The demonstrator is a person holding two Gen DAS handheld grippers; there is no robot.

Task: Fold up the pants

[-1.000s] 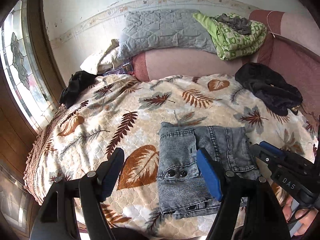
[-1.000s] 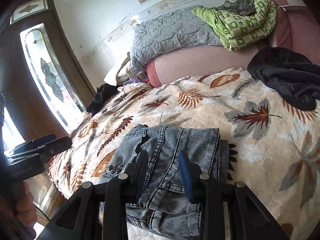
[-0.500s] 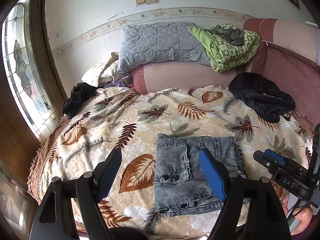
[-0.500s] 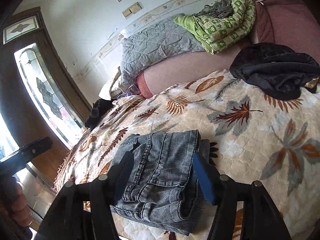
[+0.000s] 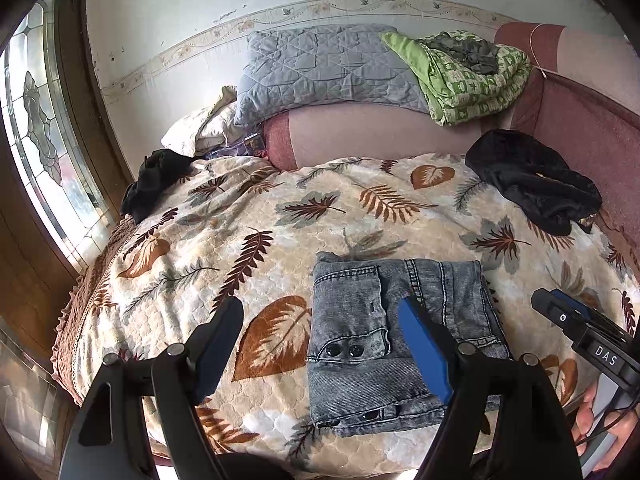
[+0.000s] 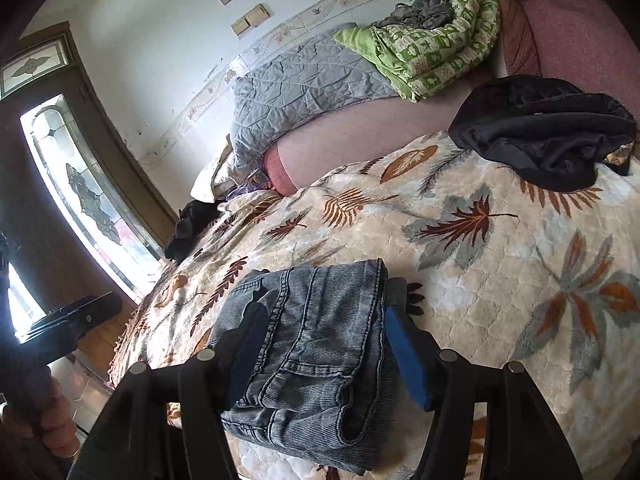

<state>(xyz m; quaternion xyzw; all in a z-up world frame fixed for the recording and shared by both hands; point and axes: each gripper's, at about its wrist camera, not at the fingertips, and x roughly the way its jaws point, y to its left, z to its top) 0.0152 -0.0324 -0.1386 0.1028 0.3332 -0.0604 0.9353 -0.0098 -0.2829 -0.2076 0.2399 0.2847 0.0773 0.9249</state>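
Pants [image 6: 312, 344] folded flat, between right tongs [image 6: 324, 356].

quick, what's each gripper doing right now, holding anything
Left gripper: open, holding nothing, above the folded jeans.
Right gripper: open, jaws have just been opening; the jeans lie between them, not gripped.
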